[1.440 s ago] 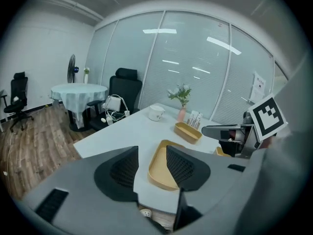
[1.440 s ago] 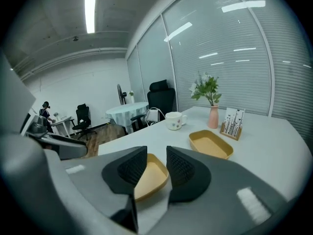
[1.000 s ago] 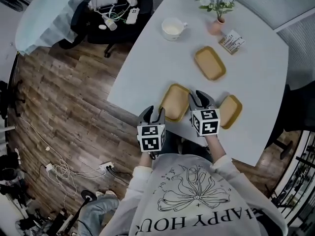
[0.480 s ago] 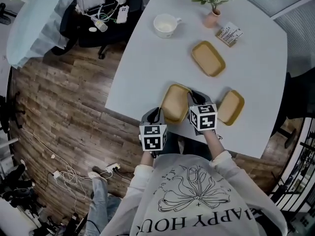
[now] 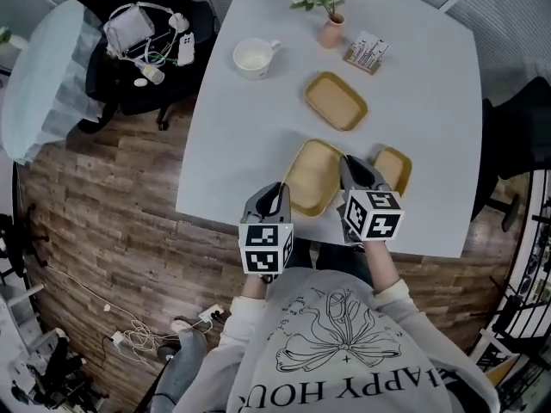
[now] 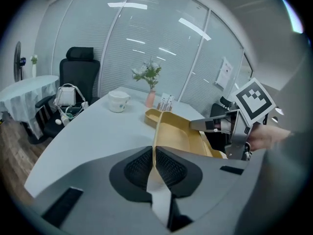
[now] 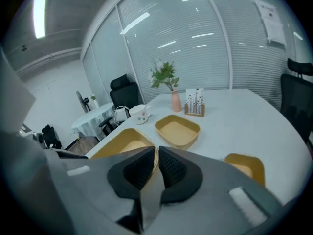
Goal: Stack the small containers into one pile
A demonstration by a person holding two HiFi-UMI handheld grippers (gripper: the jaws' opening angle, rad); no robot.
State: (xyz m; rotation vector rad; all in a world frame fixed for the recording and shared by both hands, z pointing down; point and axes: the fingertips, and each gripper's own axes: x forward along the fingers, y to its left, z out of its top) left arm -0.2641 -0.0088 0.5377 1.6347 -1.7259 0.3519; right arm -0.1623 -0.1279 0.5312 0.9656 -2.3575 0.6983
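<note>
Light surface (image 5: 258,136): mug (image 5: 254,58) left of the vase (image 5: 331,33), card holder (image 5: 367,52) right beside it, tan tray (image 5: 336,101) and smaller tray (image 5: 396,167) on its near side.

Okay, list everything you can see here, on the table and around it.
table: one, white, centre
near tray: one, tan, near edge
middle tray: one, tan, mid-table
right tray: one, tan, near edge, right
mug: one, white, far left
vase: one, pink, with flowers, far edge
packet stand: one, brown, beside the vase
office chair: one, black, left of the table
left gripper: one, grey, jaws have just closed on the near tray's left rim
right gripper: one, grey, jaws have just closed on its right rim
</note>
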